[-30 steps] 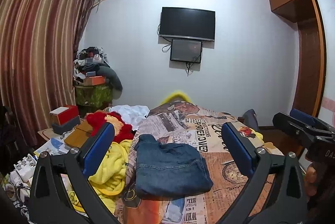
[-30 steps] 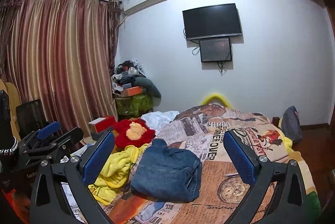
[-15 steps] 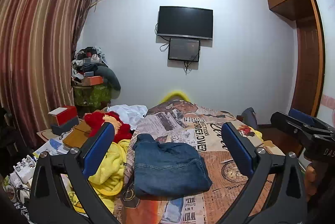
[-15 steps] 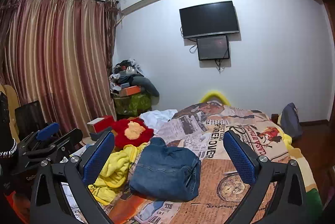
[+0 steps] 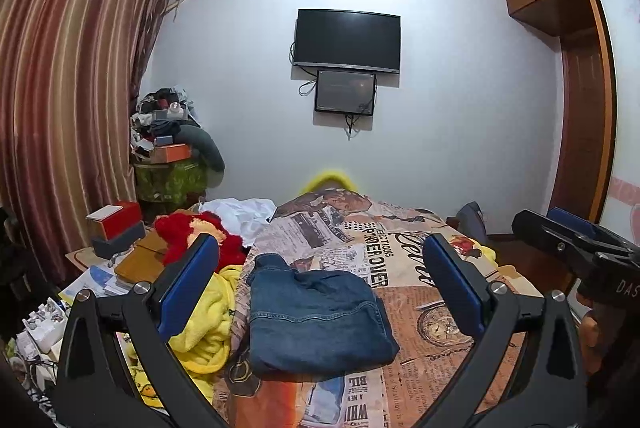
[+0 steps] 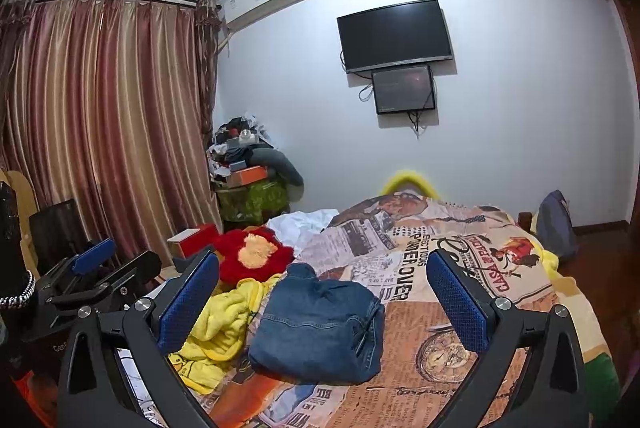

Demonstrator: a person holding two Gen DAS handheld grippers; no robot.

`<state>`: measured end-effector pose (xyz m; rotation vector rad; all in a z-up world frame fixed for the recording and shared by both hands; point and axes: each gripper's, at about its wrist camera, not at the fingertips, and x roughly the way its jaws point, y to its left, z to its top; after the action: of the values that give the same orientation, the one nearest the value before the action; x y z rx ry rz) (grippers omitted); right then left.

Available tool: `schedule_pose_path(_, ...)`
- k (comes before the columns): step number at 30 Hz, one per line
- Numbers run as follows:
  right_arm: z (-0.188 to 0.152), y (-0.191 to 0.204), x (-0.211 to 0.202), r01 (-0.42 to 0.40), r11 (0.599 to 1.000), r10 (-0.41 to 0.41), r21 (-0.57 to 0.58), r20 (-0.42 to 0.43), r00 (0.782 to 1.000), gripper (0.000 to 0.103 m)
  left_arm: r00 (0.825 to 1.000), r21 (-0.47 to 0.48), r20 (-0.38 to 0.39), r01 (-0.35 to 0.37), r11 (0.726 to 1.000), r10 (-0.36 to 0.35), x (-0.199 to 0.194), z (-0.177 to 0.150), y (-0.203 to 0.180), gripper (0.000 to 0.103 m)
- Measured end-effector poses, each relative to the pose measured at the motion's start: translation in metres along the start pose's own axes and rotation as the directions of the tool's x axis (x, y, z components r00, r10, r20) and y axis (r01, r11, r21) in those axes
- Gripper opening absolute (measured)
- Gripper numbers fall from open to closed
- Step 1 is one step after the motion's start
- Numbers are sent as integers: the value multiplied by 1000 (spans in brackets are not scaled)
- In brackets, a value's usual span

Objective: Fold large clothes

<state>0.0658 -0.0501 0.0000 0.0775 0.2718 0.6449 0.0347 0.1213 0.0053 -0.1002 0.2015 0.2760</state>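
Observation:
A pair of blue jeans (image 5: 316, 316) lies folded into a compact stack on the newspaper-print bedspread (image 5: 424, 312); it also shows in the right wrist view (image 6: 320, 328). My left gripper (image 5: 320, 284) is open and empty, held above and before the jeans. My right gripper (image 6: 322, 292) is open and empty, likewise raised short of the jeans. The right gripper shows at the right edge of the left wrist view (image 5: 576, 240). The left gripper shows at the left of the right wrist view (image 6: 96, 268).
A yellow fleece garment (image 5: 208, 324) lies left of the jeans, with a red plush item (image 5: 192, 232) and white cloth (image 5: 240, 212) behind. Boxes and clutter (image 5: 116, 228) sit on the left. A wardrobe (image 5: 576, 108) stands right; a wall TV (image 5: 347, 40) hangs ahead.
Both grippers have drifted slightly back and up; the jeans sit a little lower in each view. Nothing was grasped or released.

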Motion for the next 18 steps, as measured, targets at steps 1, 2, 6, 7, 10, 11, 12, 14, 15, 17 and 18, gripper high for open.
schedule_pose_path(1,0,0,0,-1,1000,1,0,-1,1000,103,1000,0,2,1,1000,-1,-1,0,0,103)
schedule_pose_path(2,0,0,0,-2,1000,2,1,-1,1000,103,1000,0,4,1,1000,-1,-1,0,1,103)
schedule_pose_path(6,0,0,0,0,1000,0,0,0,1000,103,1000,4,8,7,1000,-7,-3,0,1,103)
schedule_pose_path(7,0,0,0,0,1000,0,0,0,1000,103,1000,6,7,10,1000,-10,-3,0,0,103)
schedule_pose_path(10,0,1,0,0,1000,0,0,0,1000,103,1000,6,9,10,1000,-10,-2,1,0,103)
schedule_pose_path(11,0,0,0,1,1000,-1,-1,2,1000,103,1000,8,11,13,1000,-13,-2,1,-1,103)
schedule_pose_path(12,0,0,0,2,1000,-2,0,2,1000,103,1000,10,11,15,1000,-15,-2,1,-1,103)
schedule_pose_path(14,0,0,0,1,1000,-1,-1,1,1000,103,1000,12,11,18,1000,-18,-2,1,-3,103)
schedule_pose_path(15,0,0,0,2,1000,-2,-1,1,1000,103,1000,13,11,19,1000,-19,-2,1,-4,103)
schedule_pose_path(17,0,0,0,2,1000,-2,-2,1,1000,103,1000,17,12,22,1000,-22,-3,1,-6,103)
schedule_pose_path(18,0,0,0,2,1000,-2,-2,2,1000,103,1000,18,13,23,1000,-23,-3,1,-6,103)
